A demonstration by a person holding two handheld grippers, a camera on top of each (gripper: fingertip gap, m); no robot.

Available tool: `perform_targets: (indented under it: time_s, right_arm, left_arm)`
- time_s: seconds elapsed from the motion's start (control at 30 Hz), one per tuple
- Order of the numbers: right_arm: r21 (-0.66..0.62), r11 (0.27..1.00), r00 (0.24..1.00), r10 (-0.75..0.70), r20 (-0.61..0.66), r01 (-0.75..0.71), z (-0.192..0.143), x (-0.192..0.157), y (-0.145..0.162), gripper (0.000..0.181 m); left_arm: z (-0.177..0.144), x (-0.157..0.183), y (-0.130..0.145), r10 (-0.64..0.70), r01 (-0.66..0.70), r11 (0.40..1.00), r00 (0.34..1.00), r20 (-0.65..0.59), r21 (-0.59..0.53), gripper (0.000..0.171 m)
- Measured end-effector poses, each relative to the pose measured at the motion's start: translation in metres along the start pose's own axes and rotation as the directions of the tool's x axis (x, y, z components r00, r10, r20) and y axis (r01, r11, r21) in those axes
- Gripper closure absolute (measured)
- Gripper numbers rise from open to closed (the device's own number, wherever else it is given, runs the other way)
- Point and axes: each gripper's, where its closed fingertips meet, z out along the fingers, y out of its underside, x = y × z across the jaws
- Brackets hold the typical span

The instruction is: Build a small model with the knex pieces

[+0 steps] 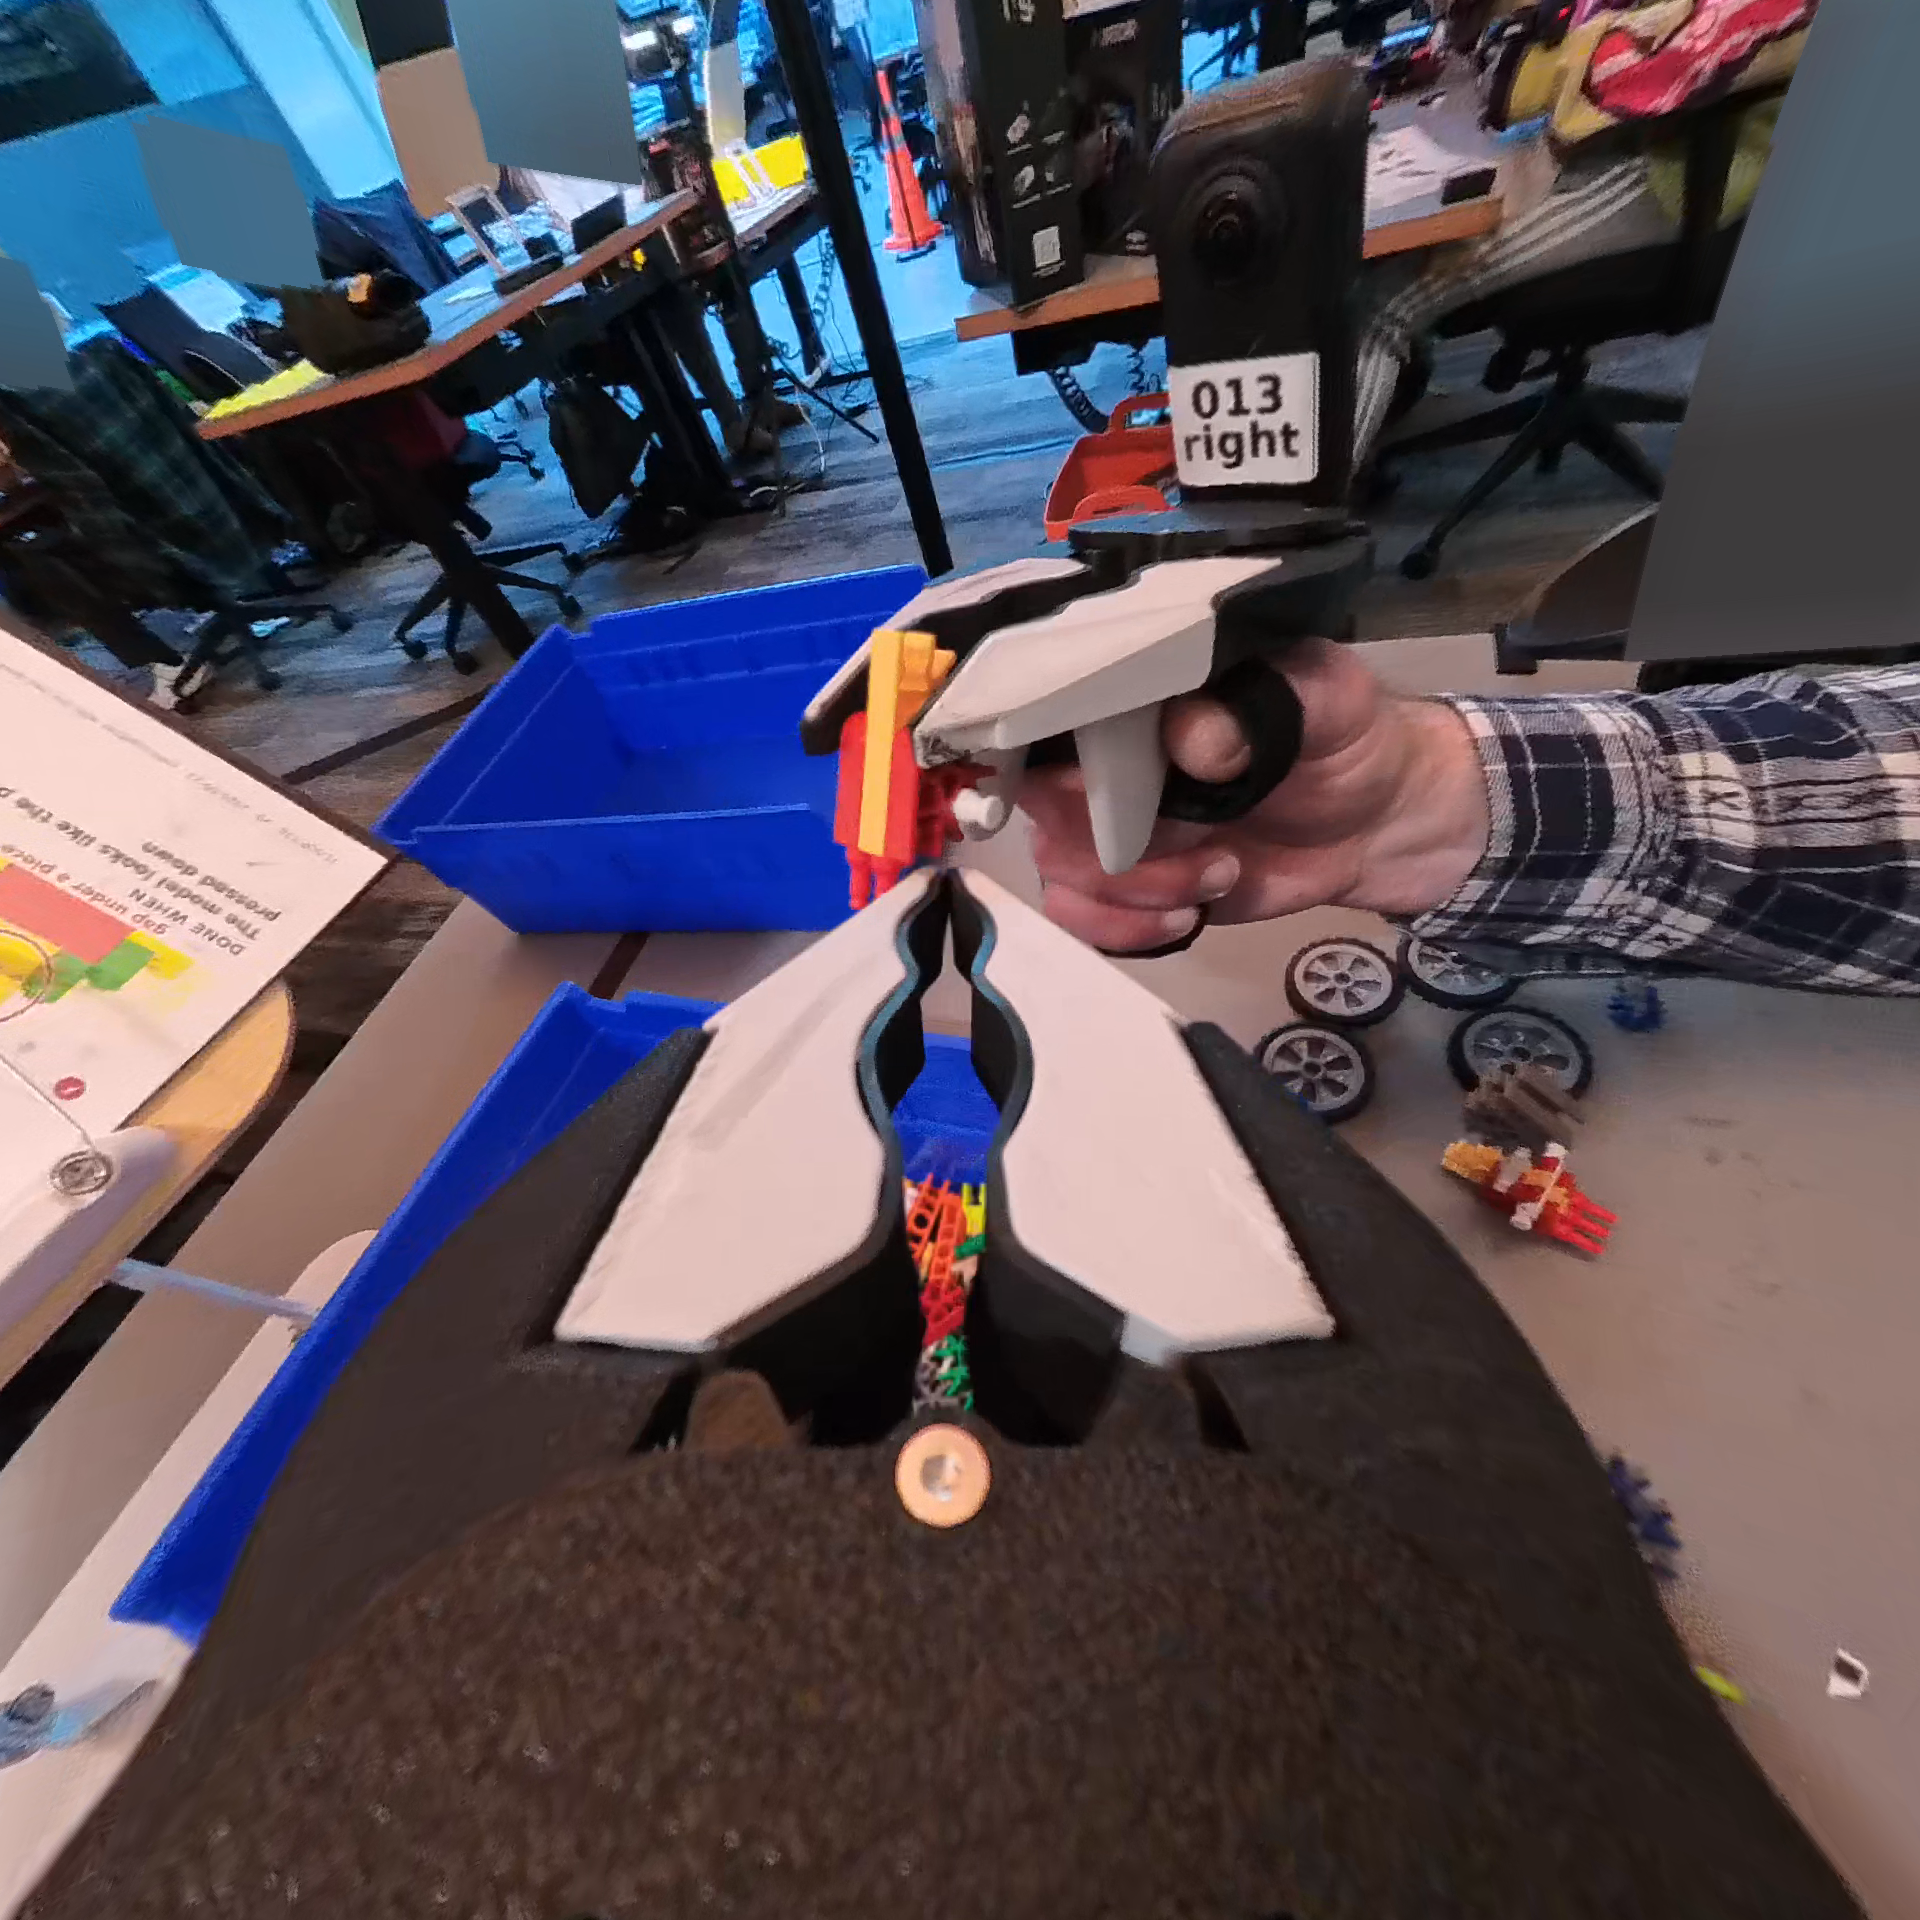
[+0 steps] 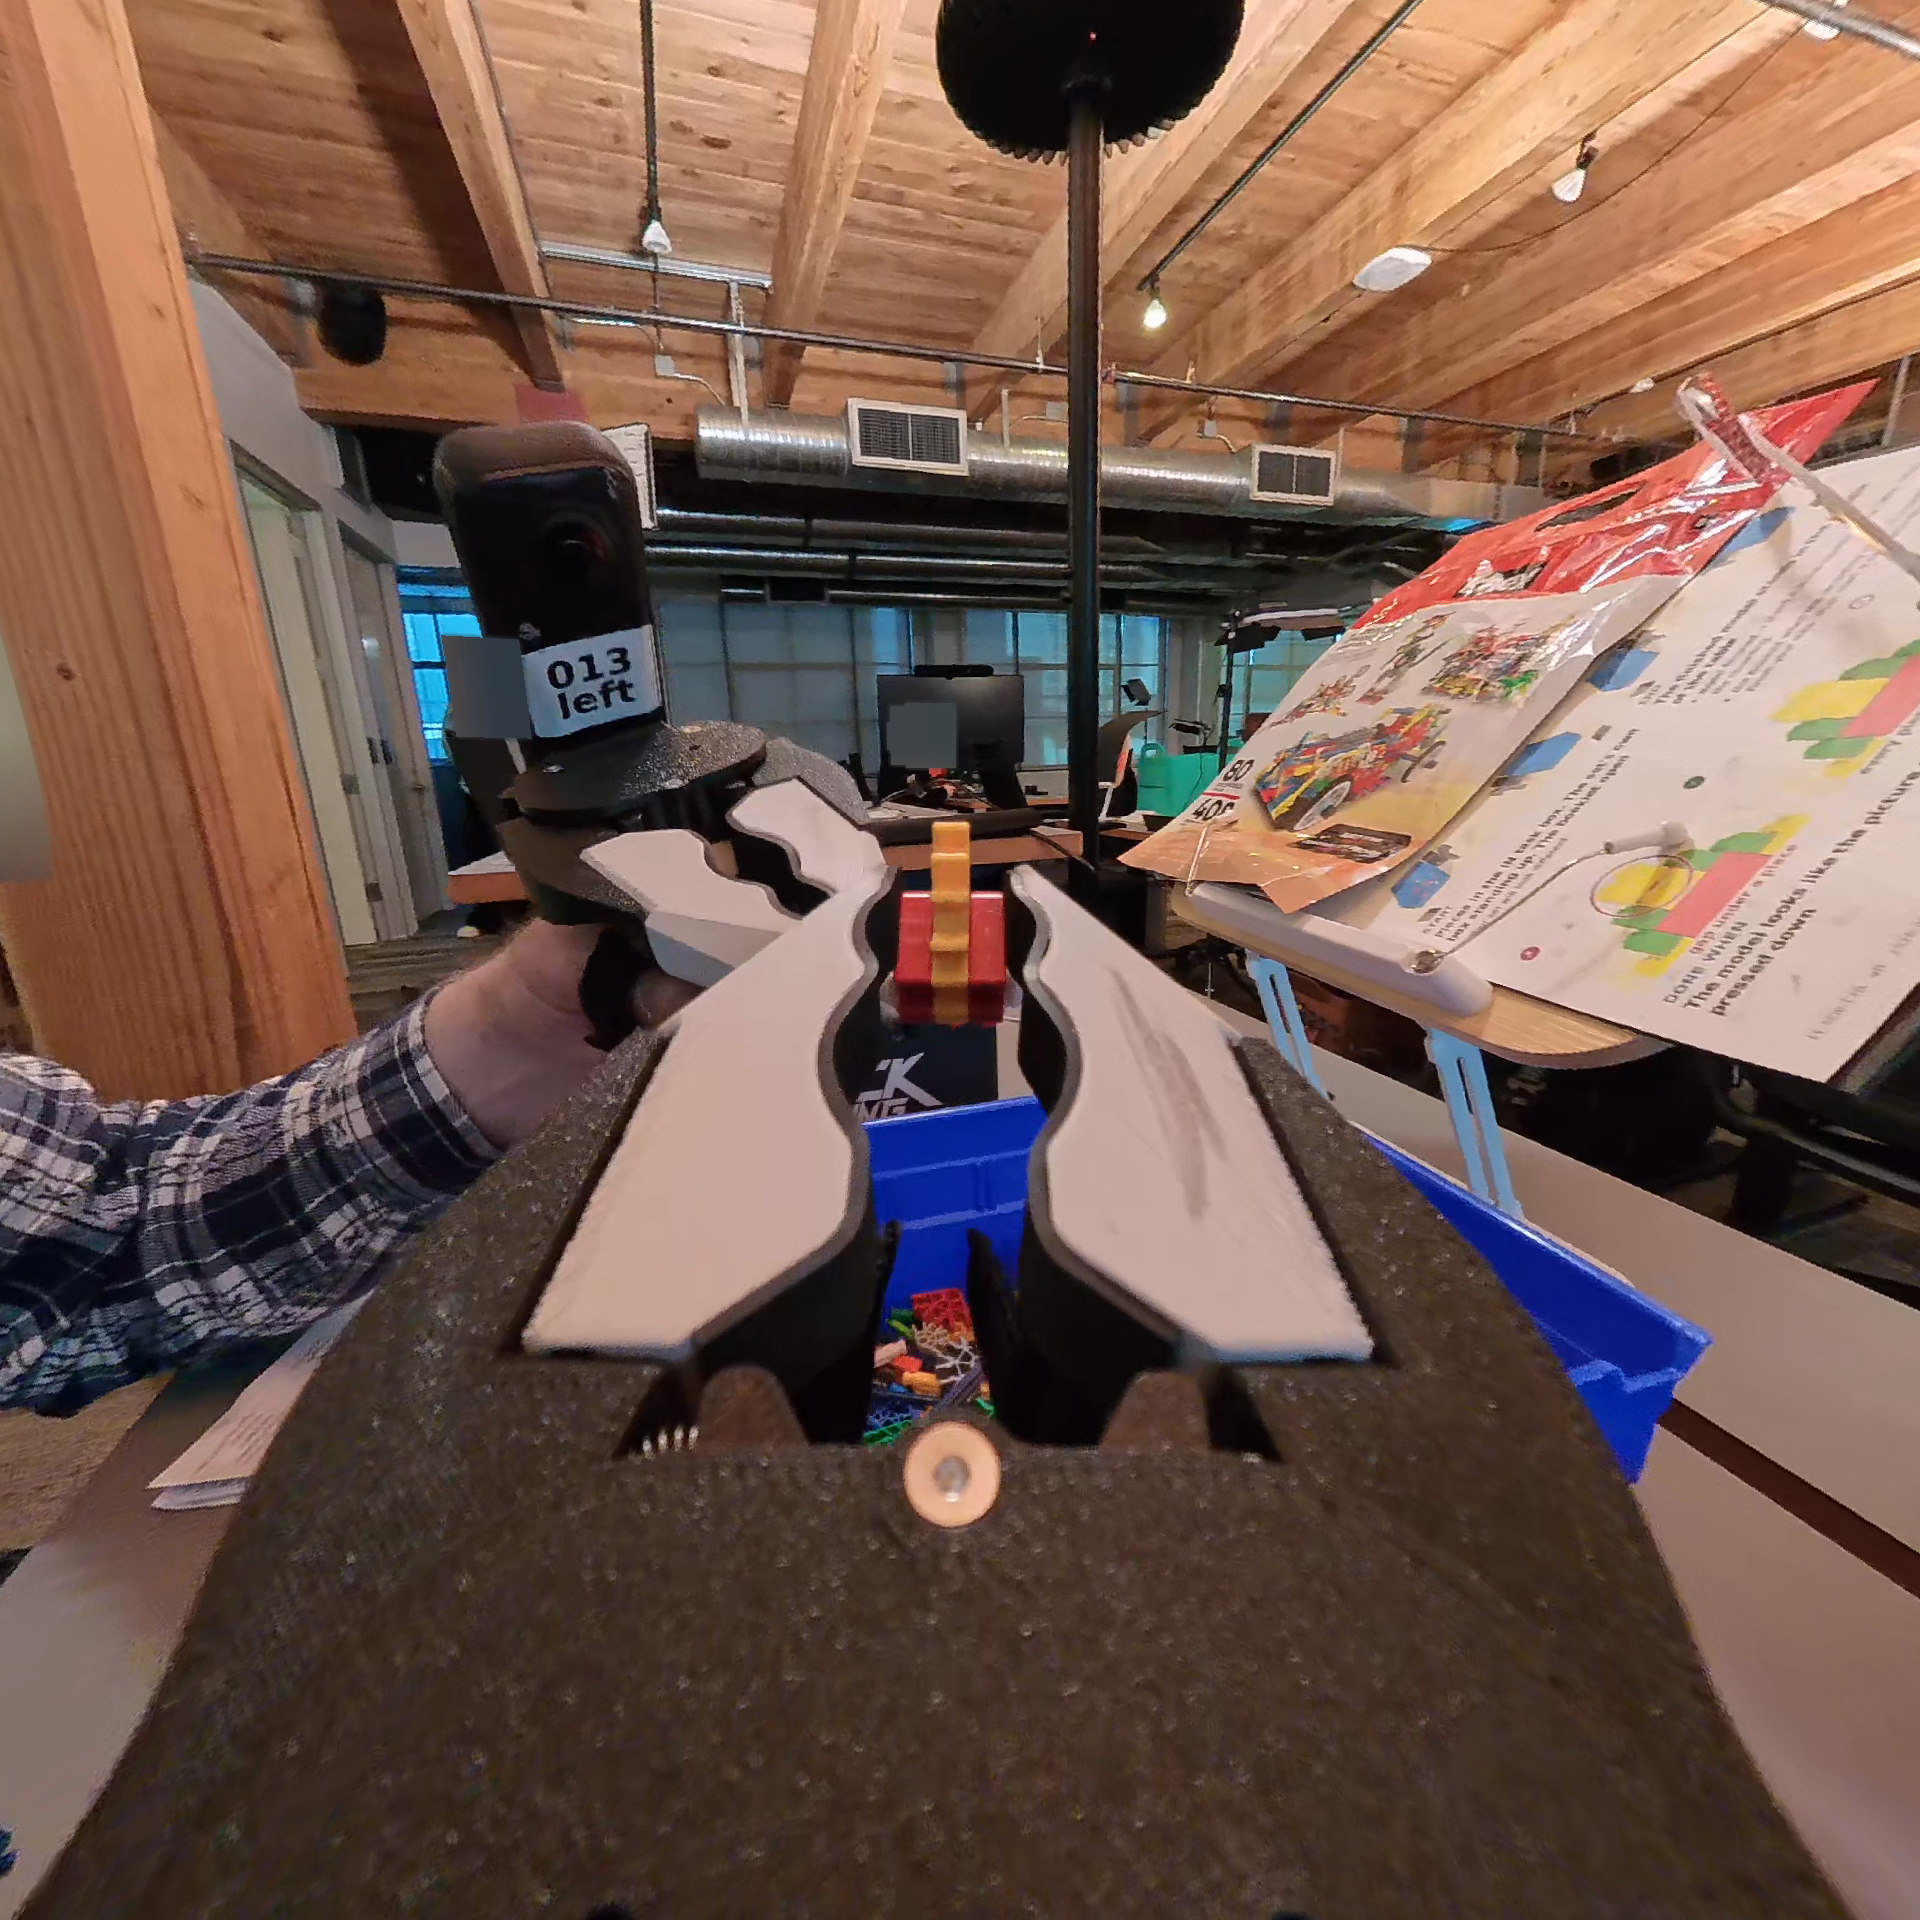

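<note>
My right gripper [image 2: 951, 920] is shut on a small assembly of red, yellow and orange building pieces [image 2: 948, 935] and holds it in the air above a blue bin [image 2: 1507, 1257] of mixed coloured pieces. In the left wrist view the right gripper [image 1: 883, 717] holds the assembly [image 1: 878, 769] upright. My left gripper [image 1: 948, 888] is shut, with its tips just below and beside the assembly's lower end. It seems to hold nothing. It also shows in the right wrist view [image 2: 831, 883], close to the left of the right gripper's fingers.
A second blue bin [image 1: 623, 862] stands beyond the first [image 1: 499, 1143]. Three loose grey wheels [image 1: 1340, 977] and a small red and yellow assembly [image 1: 1527, 1184] lie on the table to the right. An instruction sheet on a tilted stand [image 1: 125, 883] stands at the left [image 2: 1662, 831]. Less than 4 cm separates the two grippers' tips.
</note>
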Motion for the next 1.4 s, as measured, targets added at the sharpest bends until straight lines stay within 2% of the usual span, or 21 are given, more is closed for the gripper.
perform_targets:
  time_s: [0.2,0.4,0.73,0.87,1.13,1.27,1.4]
  right_arm:
    - [0.004,0.998,0.998,0.067,0.019,-0.067,-0.001,0.003,0.002,0.163]
    - [0.028,0.988,0.988,0.150,0.024,-0.151,-0.002,0.008,0.001,0.163]
    - [0.031,0.983,0.983,0.181,0.028,-0.182,-0.002,0.010,0.002,0.163]
    - [0.006,0.985,0.984,0.174,0.042,-0.175,0.001,0.005,0.006,0.163]
    - [-0.036,0.996,0.996,0.086,-0.001,-0.086,0.004,0.005,0.010,0.163]
    - [-0.065,0.994,0.996,0.085,-0.019,-0.086,0.004,0.009,0.016,0.163]
    - [-0.066,0.994,0.996,0.091,-0.011,-0.092,0.002,0.009,0.014,0.163]
  left_arm:
    - [0.004,-0.003,0.005,0.019,-0.019,1.000,1.000,0.012,-0.004,0.171]
    - [0.001,-0.011,0.007,0.184,-0.175,0.981,0.974,0.129,-0.079,0.171]
    - [0.005,-0.019,0.013,0.260,-0.234,0.962,0.944,0.202,-0.140,0.155]
    - [0.009,-0.022,0.016,0.299,-0.266,0.950,0.925,0.236,-0.164,0.167]
    - [0.003,-0.026,0.017,0.328,-0.283,0.938,0.912,0.248,-0.199,0.169]
    - [0.003,-0.029,0.022,0.385,-0.319,0.912,0.884,0.267,-0.258,0.171]
    - [0.000,-0.028,0.017,0.400,-0.335,0.907,0.874,0.277,-0.254,0.171]
